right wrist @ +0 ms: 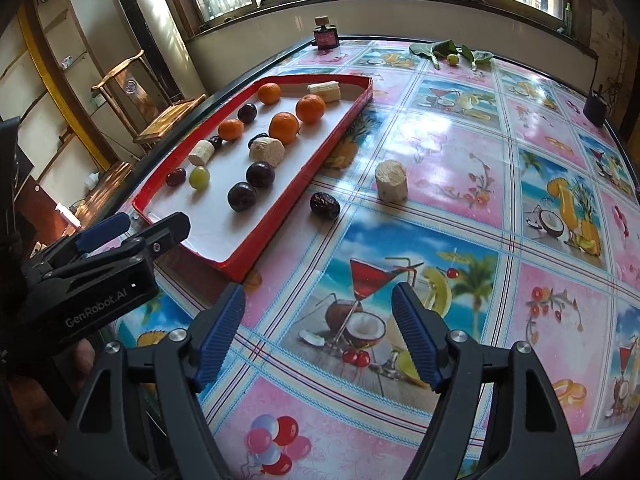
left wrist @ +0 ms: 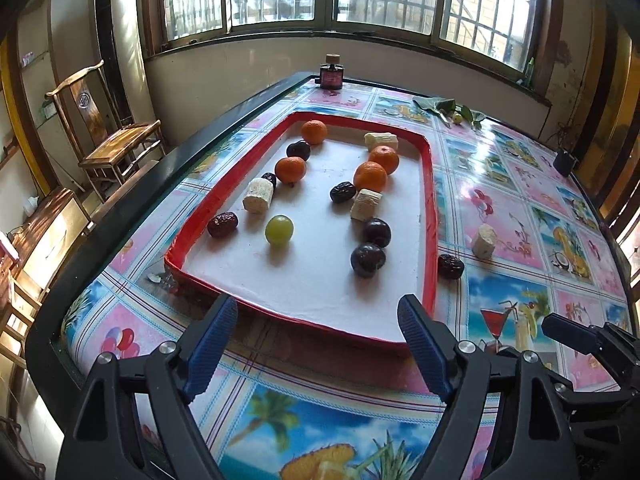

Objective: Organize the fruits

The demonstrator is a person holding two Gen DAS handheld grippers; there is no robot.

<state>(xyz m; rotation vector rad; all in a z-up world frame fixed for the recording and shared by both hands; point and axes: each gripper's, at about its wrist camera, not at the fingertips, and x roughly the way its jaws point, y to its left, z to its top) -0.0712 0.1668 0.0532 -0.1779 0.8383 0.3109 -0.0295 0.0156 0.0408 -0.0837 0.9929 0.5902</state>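
The left gripper (left wrist: 316,344) and the right gripper (right wrist: 318,334) are held spread and empty above the patterned glossy tablecloth (right wrist: 460,280). Just beyond, most fruits are gathered in the shallow red-rimmed white tray (left wrist: 430,216). A wrinkled dark-red date (right wrist: 325,206) and a pale cut banana piece (right wrist: 391,181) are left outside, beside its right rim.

White lettering "GenRobot.AI" on the black side of the left gripper (right wrist: 132,232) body, seen from the right wrist view. Red label on the small bottle (right wrist: 325,36) at the table's far edge: print too small to read
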